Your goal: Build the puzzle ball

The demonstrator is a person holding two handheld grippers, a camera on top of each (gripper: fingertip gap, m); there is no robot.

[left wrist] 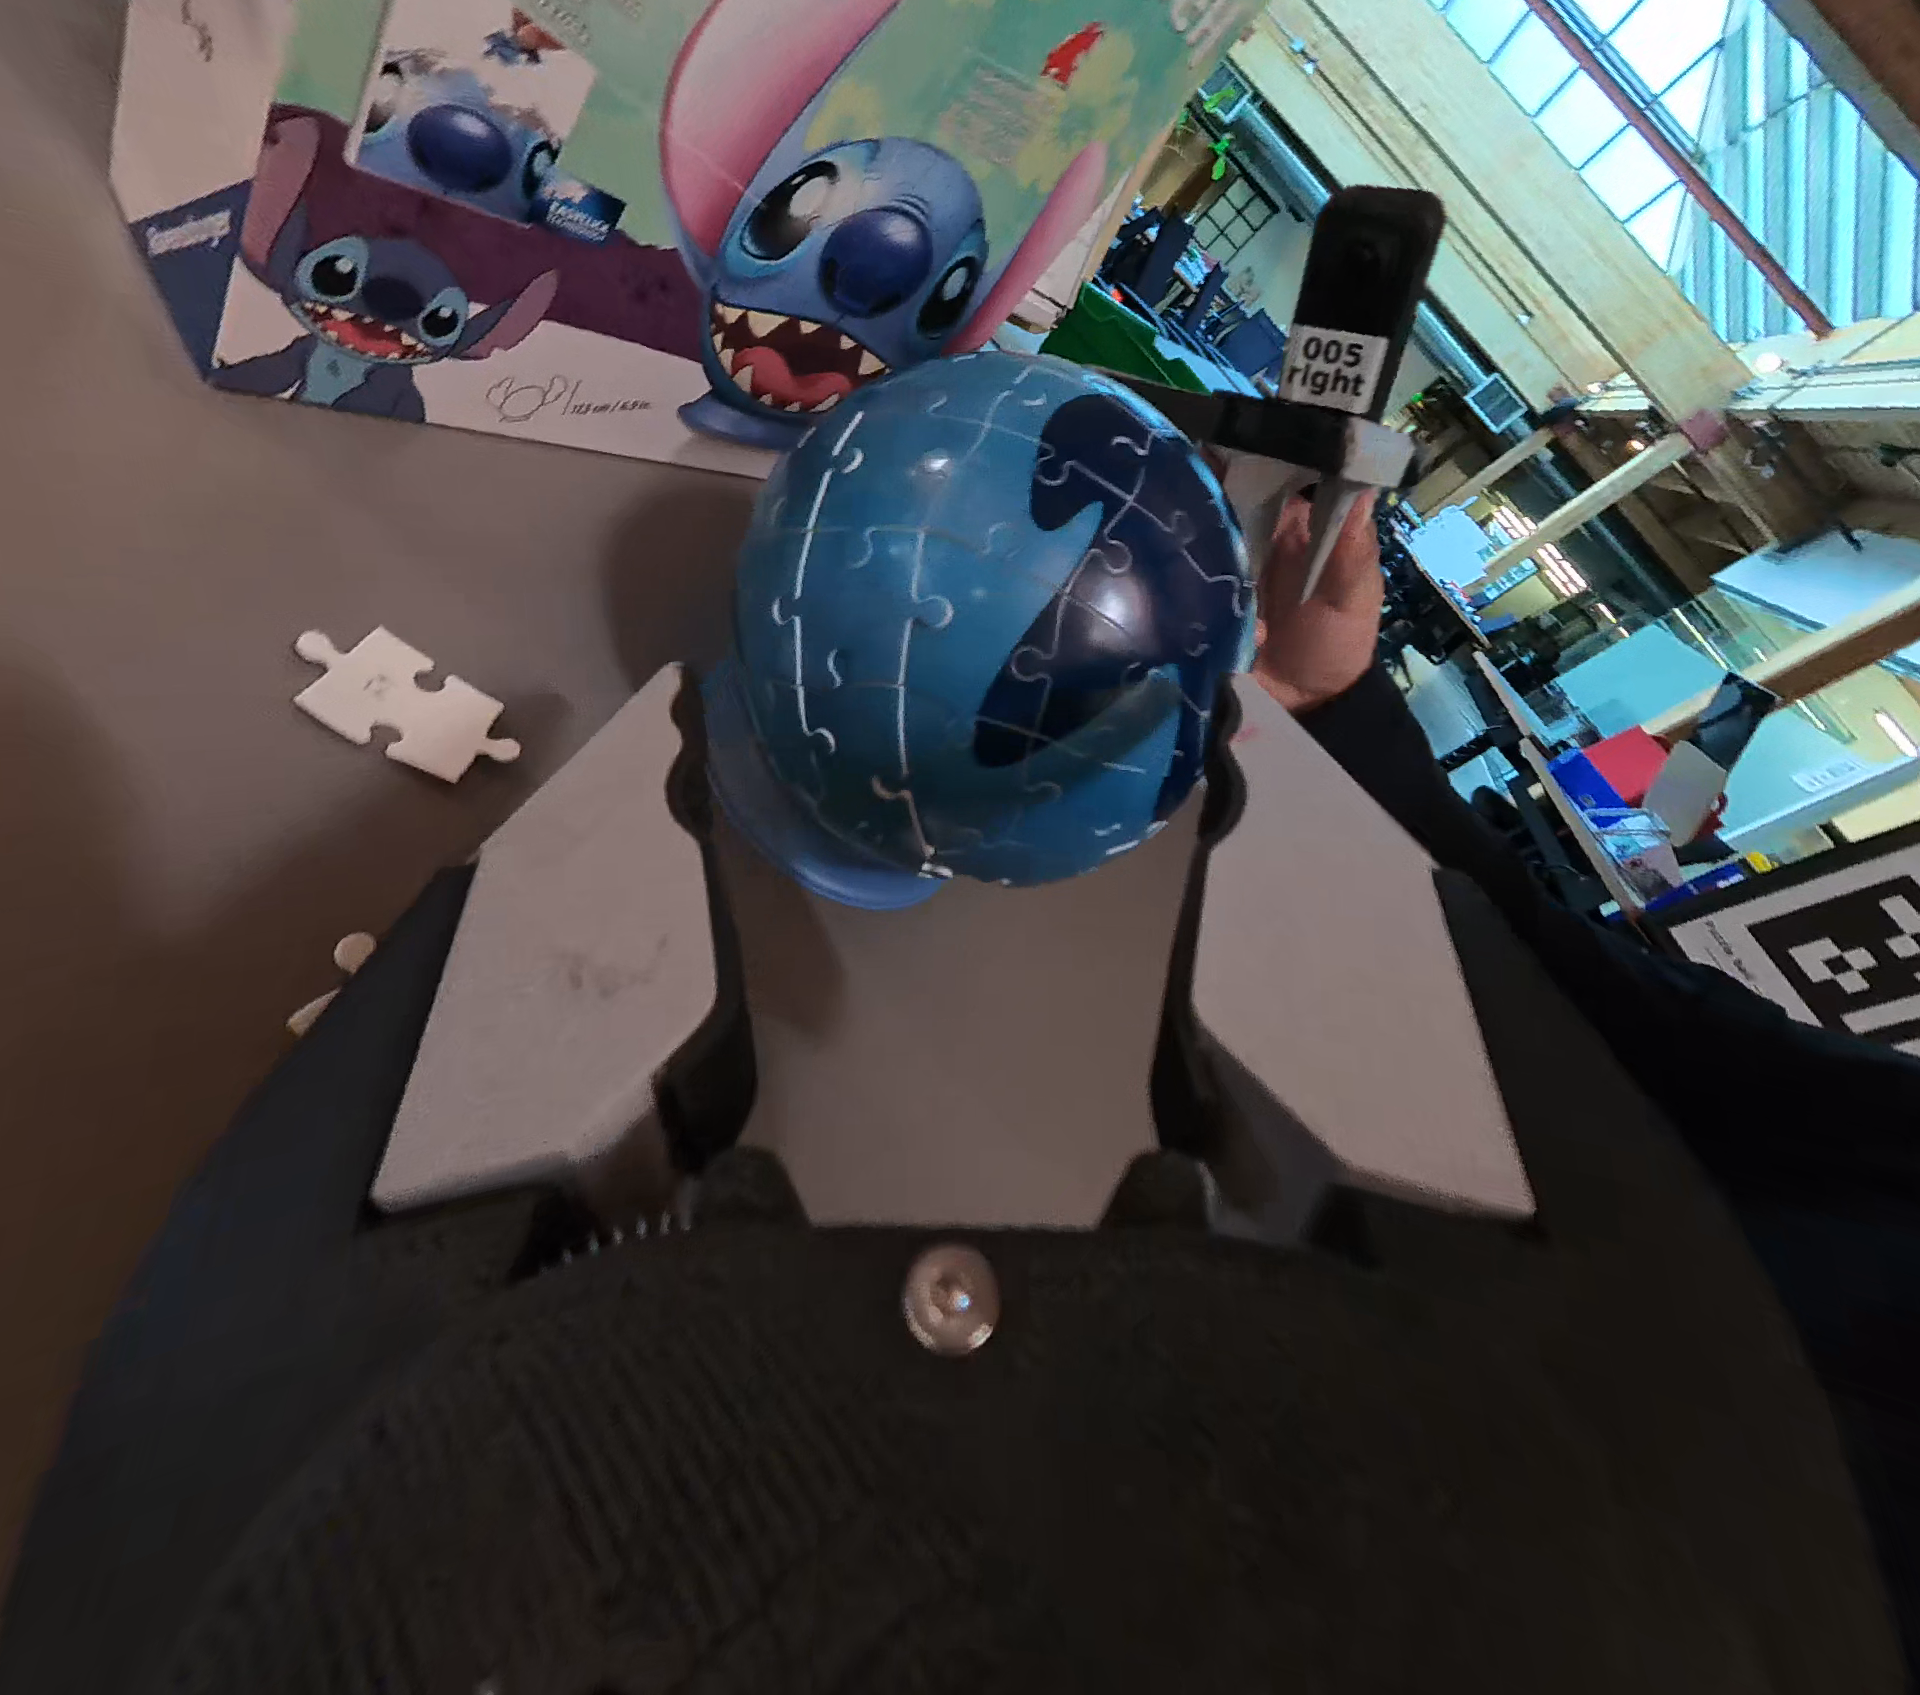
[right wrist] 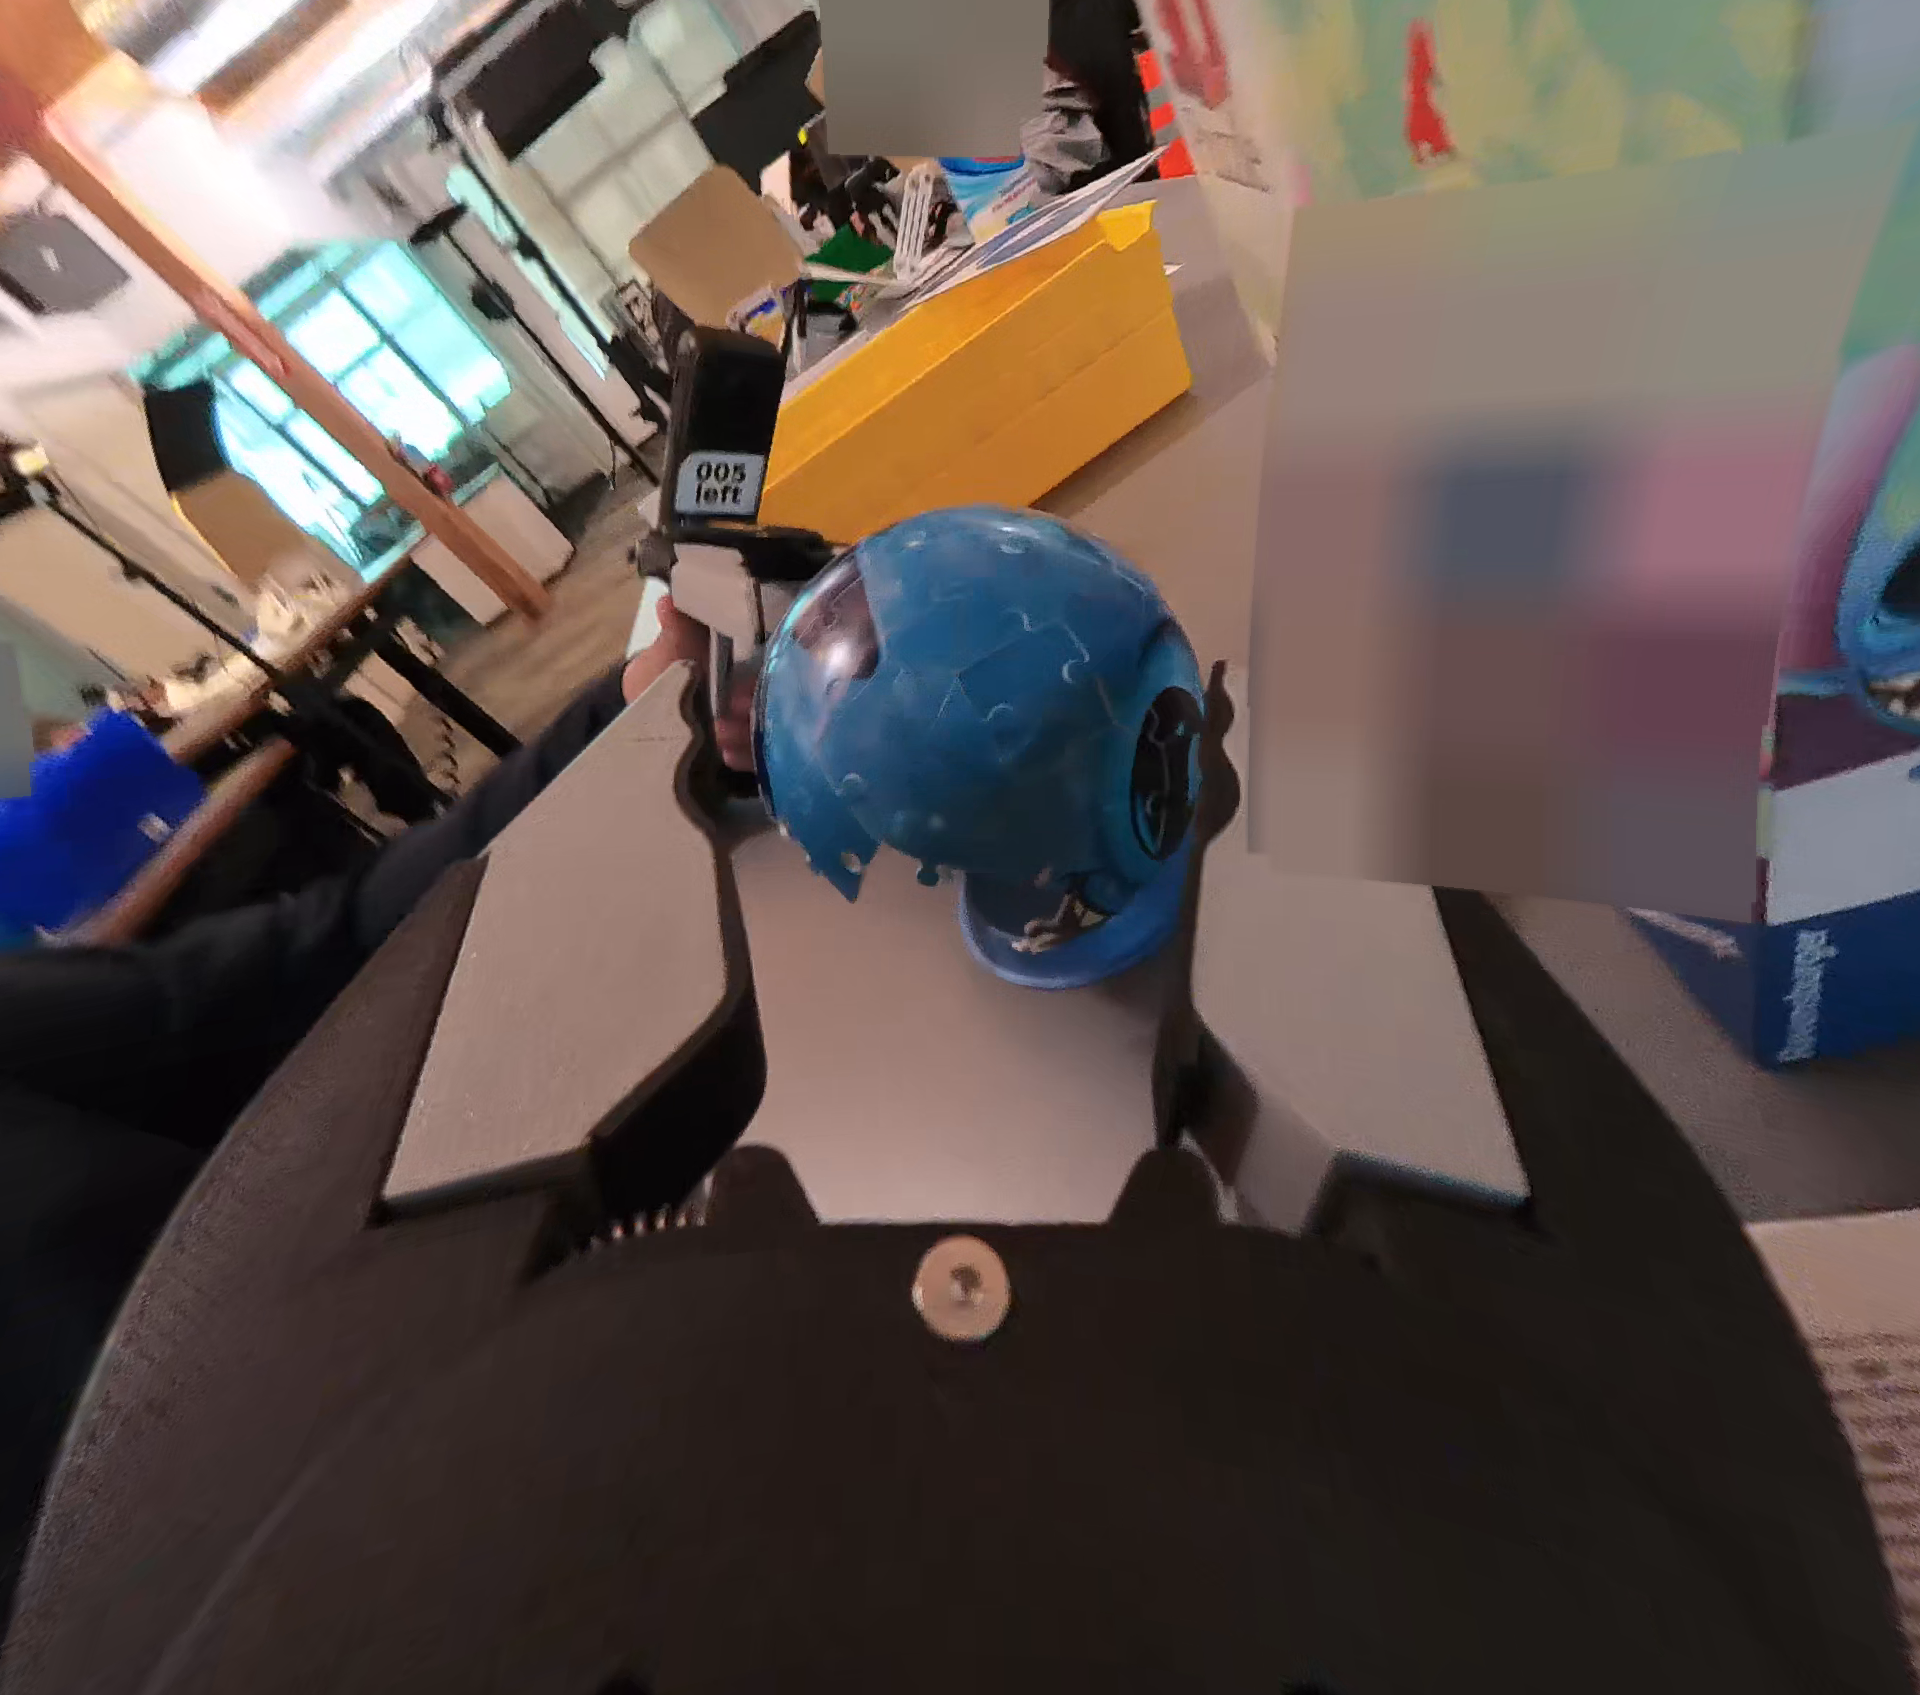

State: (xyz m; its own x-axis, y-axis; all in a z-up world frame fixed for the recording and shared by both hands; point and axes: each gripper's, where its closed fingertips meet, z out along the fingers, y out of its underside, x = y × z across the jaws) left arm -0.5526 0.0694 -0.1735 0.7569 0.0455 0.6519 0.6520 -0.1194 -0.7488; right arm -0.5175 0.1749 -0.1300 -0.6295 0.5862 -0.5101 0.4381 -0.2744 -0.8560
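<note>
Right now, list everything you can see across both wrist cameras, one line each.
puzzle ball: one, blue, mostly built, held up between both grippers, gap in its shell showing in the right wrist view
ball stand: one, blue, under the ball
loose puzzle pieces: one white whole piece on the table, parts of two more at the left gripper's edge
puzzle box: one, green and blue, standing behind the ball
table: one, grey
yellow box: one, background
marker card: one, black and white, right side
left gripper: jaws on the ball
right gripper: jaws around the ball
</note>
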